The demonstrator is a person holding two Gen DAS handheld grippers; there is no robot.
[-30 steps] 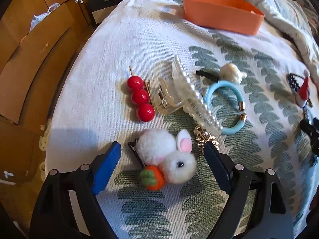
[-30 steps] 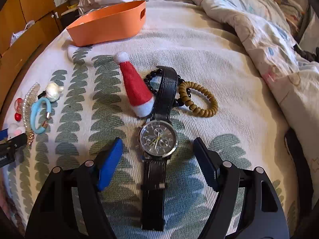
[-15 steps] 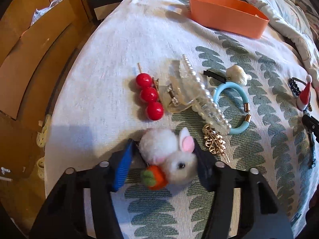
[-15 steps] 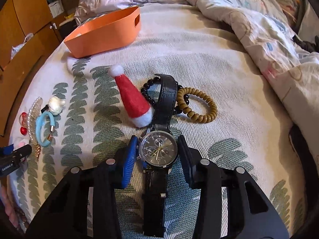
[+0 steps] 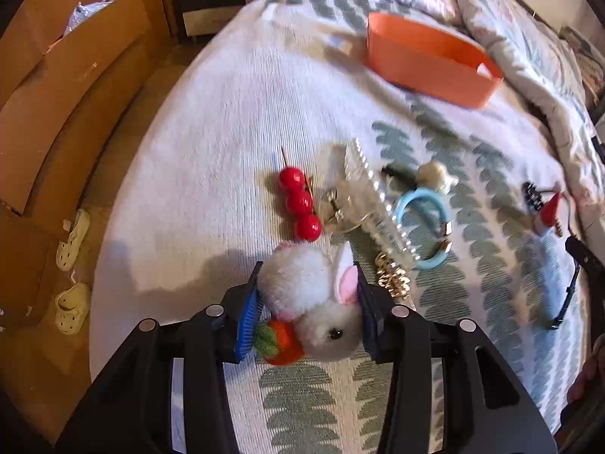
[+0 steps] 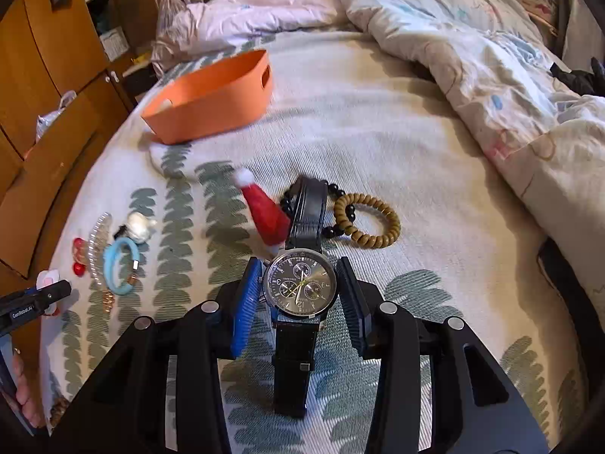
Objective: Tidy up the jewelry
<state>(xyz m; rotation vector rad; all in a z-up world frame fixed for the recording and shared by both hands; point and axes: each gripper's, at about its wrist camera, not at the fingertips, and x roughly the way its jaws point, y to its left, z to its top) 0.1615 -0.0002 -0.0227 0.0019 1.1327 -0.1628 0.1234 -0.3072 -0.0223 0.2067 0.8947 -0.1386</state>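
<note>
My left gripper (image 5: pixel 308 308) is shut on a white fluffy rabbit hair clip (image 5: pixel 314 299) with an orange carrot, lifted a little off the bed. My right gripper (image 6: pixel 300 299) is shut on the case of a black-strap wristwatch (image 6: pixel 300 284), raised off the bed with its strap hanging. An orange basket (image 5: pixel 427 60) stands at the far side of the bed; it also shows in the right wrist view (image 6: pixel 213 96). A red bead clip (image 5: pixel 300 204), pearl claw clip (image 5: pixel 372 204), blue bracelet (image 5: pixel 425 223) and gold clip (image 5: pixel 393 282) lie beyond the rabbit.
A red Santa hat clip (image 6: pixel 264 212), a black bead bracelet (image 6: pixel 336 210) and a wooden bead bracelet (image 6: pixel 368 219) lie beyond the watch. A crumpled duvet (image 6: pixel 491 75) covers the right side. Wooden cupboards (image 5: pixel 56 75) and slippers (image 5: pixel 72 234) are left of the bed edge.
Both grippers closed: the left on the rabbit clip, the right on the watch. Both then rose, lifting their items off the bedspread.
</note>
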